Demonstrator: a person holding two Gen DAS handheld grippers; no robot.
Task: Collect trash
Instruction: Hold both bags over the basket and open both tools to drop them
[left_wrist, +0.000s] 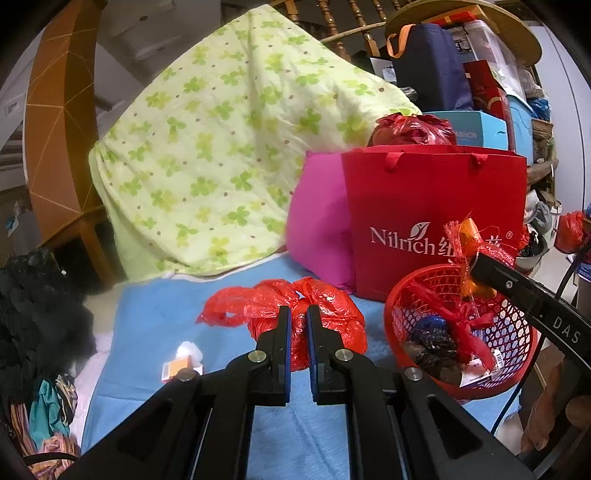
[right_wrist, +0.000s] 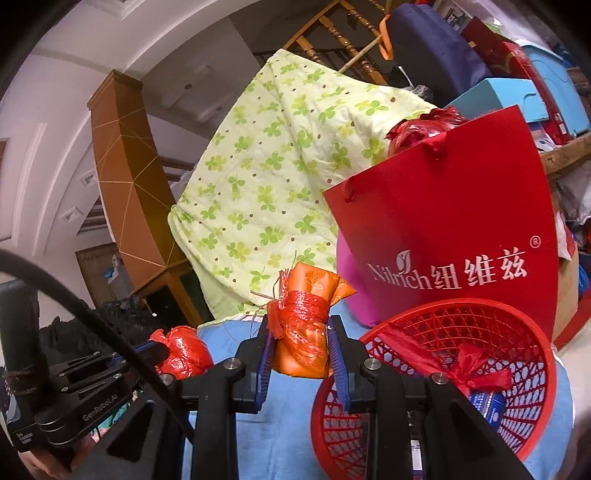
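My left gripper (left_wrist: 299, 314) is shut on a crumpled red plastic bag (left_wrist: 325, 314) above the blue sheet (left_wrist: 155, 317); the right wrist view shows that gripper (right_wrist: 159, 347) at the left, still pinching the bag (right_wrist: 184, 350). My right gripper (right_wrist: 299, 325) is shut on an orange packet (right_wrist: 306, 350) bound with red mesh. From the left wrist view the packet (left_wrist: 471, 229) hangs over the red plastic basket (left_wrist: 391, 317), just right of my left gripper. The basket (right_wrist: 461, 321) holds a knotted red ribbon, a blue packet and dark scraps.
A red Nilrich paper bag (left_wrist: 436, 206) stands right behind the basket, with a pink cushion (left_wrist: 317, 229) and a green clover quilt (left_wrist: 221, 147) to its left. A small orange-white box and a tissue (left_wrist: 183, 363) lie on the sheet. Dark clothes (left_wrist: 37, 314) pile at the left.
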